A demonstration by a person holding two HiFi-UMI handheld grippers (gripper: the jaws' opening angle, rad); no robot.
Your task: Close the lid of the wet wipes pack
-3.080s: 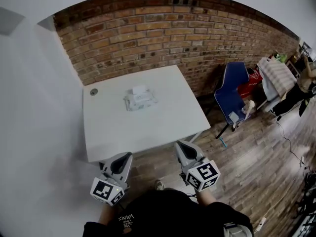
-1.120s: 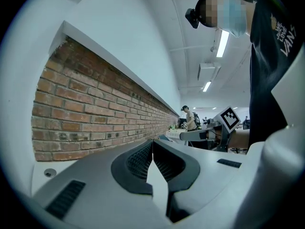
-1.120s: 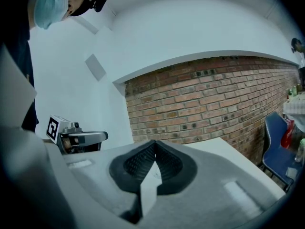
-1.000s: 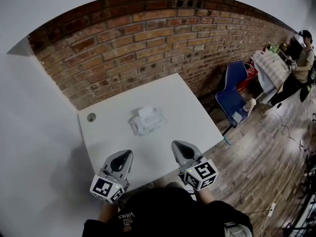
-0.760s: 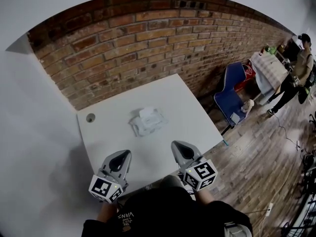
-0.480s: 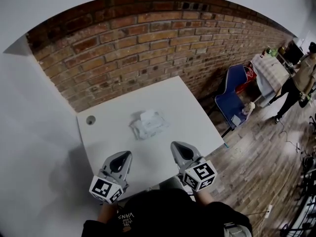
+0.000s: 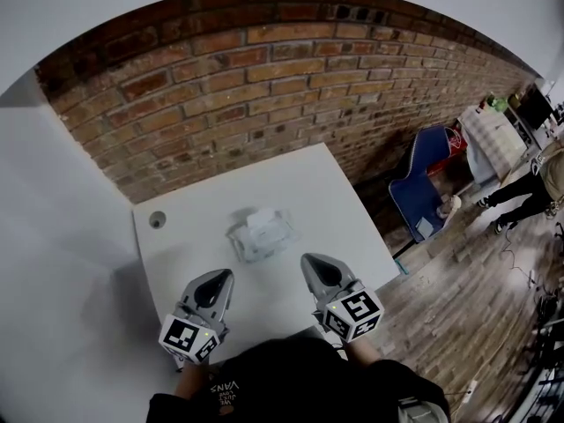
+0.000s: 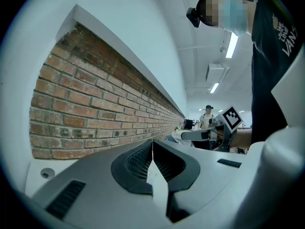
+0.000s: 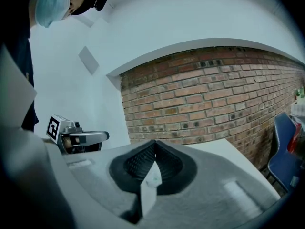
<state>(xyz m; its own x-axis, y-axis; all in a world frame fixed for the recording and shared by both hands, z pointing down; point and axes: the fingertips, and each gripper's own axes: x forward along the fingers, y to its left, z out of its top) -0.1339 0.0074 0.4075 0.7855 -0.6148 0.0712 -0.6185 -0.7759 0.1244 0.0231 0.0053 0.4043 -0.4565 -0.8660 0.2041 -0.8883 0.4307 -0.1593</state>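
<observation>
Left tongs (image 7: 213,282) and right tongs (image 7: 315,265) both closed, empty, at worktop (image 7: 326,203) near edge. Wet wipes pack (image 7: 259,233) mid-worktop, apart from both.

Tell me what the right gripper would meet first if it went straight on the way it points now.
Probably the wet wipes pack: in the head view the right gripper aims toward its right edge. The right gripper view shows only table and brick wall ahead, so it may pass above the pack.
</observation>
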